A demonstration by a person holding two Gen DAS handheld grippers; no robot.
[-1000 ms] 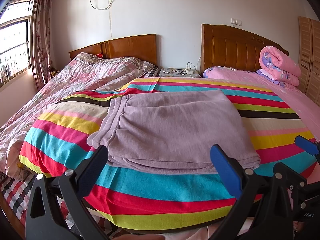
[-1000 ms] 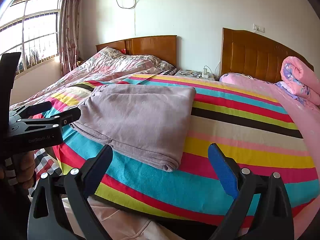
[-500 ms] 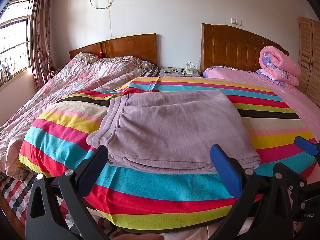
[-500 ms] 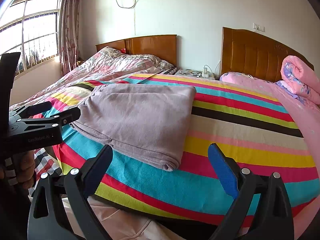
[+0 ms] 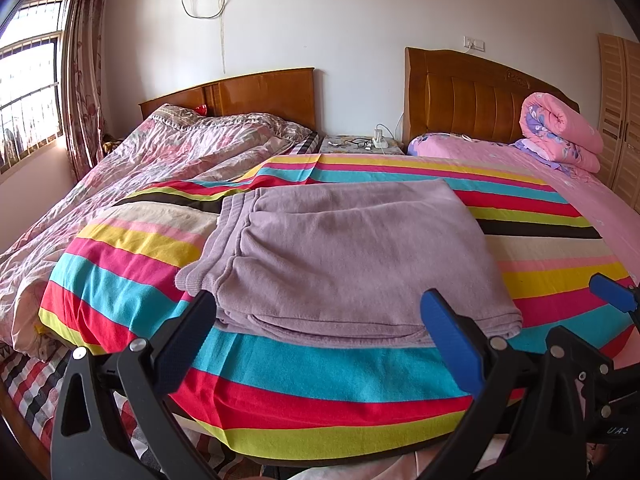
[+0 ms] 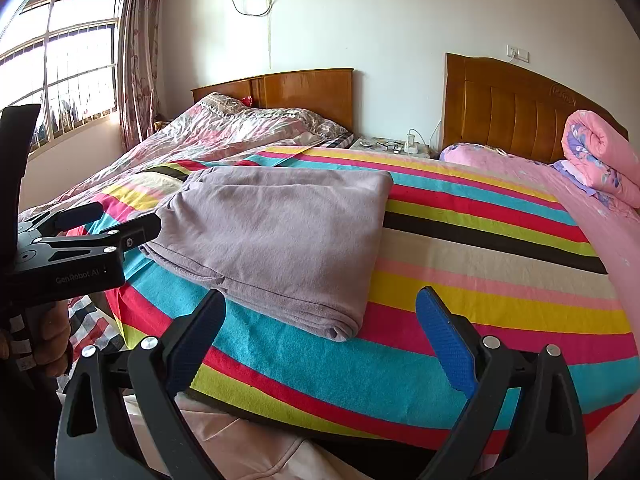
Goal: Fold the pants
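One pair of mauve pants (image 5: pixel 344 252) lies folded flat at frame centre on the striped blanket (image 5: pixel 312 384). Nothing overlaps it. A rolled pink quilt (image 5: pixel 560 136) sits upper right, a rumpled floral duvet (image 5: pixel 160 160) upper left. Left gripper (image 5: pixel 320 344) and right gripper (image 6: pixel 320 340) hover at the lower edge, fingers spread apart, empty. Positions match the earlier frames.

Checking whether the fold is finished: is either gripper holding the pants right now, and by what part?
Nothing is held. The left gripper and the right gripper are both open, short of the folded purple pants lying on the striped blanket.
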